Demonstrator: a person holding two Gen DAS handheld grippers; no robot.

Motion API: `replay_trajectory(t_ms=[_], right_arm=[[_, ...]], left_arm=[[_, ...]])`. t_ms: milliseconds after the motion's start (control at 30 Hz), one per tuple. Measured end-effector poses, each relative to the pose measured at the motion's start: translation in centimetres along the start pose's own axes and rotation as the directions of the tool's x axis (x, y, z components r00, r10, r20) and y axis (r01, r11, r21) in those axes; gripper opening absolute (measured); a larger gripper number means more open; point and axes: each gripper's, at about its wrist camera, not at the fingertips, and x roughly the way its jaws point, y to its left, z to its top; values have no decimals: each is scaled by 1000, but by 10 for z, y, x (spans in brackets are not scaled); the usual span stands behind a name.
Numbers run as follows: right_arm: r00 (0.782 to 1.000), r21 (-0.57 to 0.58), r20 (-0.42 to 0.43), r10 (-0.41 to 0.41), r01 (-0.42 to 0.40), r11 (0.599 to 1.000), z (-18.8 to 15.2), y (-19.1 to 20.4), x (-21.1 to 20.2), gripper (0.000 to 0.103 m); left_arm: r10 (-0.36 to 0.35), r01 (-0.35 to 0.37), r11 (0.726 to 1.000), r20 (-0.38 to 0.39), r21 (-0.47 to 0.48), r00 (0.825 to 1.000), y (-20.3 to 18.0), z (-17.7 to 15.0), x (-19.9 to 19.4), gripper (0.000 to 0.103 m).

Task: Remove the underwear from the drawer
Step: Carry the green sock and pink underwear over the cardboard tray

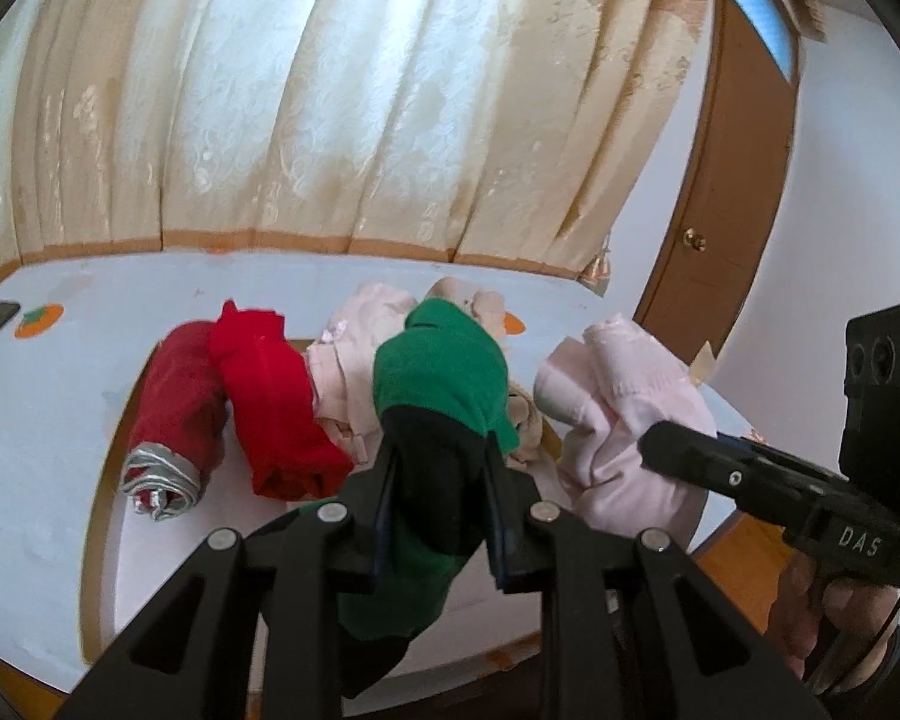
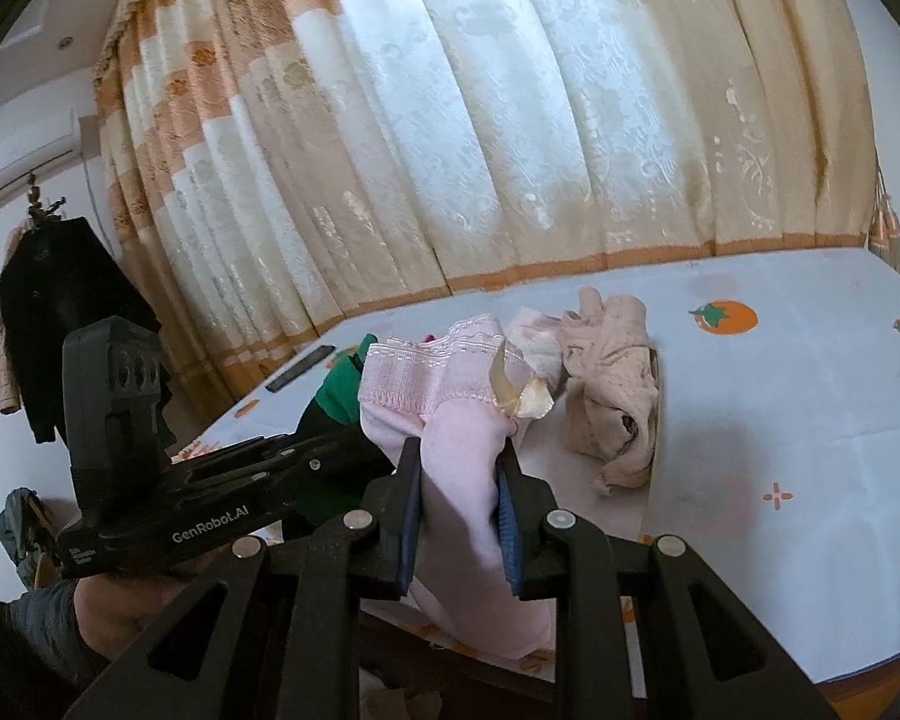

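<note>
1. The left tongs (image 1: 441,468) are clamping a green-and-black underwear piece (image 1: 438,360), which is standing up between the two pads at the lower centre of the left wrist view and hanging down below them.
2. The right tongs (image 2: 459,504) are clamping a pale pink underwear piece (image 2: 450,456); its lace waistband is sitting above the pads, and a clear tag is sticking out at its right.
3. In the left wrist view, the right tongs (image 1: 678,450) are entering from the right edge, gripped by a hand (image 1: 834,612), with the pink piece (image 1: 618,420) bunching at their tip.
4. In the right wrist view, the left tongs (image 2: 354,450) are entering from the lower left, with the green piece (image 2: 342,390) showing just behind the pink one.
5. A light blue surface (image 1: 60,420) printed with orange fruit is lying beneath both tongs; whether it is a bench or a bed cannot be told.
6. On that surface, in the left wrist view, a dark red roll with a silver band (image 1: 174,420), a bright red piece (image 1: 270,402) and a beige heap (image 1: 342,384) are lying side by side, touching.
7. In the right wrist view, the beige heap (image 2: 612,378) is lying at centre right.
8. A cream curtain (image 1: 330,90) is filling the upper part of both views.
9. A brown door (image 1: 714,192) is standing at the right of the left wrist view.
</note>
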Motion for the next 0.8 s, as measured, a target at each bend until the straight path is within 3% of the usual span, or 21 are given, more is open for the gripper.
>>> replay_trajectory(t_ms=[433,800], right_arm=[[992,36,-115,-50,54,998,3,-25,32,24],[980,52,-179,-85,96,994,3,-34,53,24]], left_arm=[[7,-13,999,-110,-52,994,-1,-3,35,22],[18,-35,994,-160,-108,987,-1,-7,50,22]])
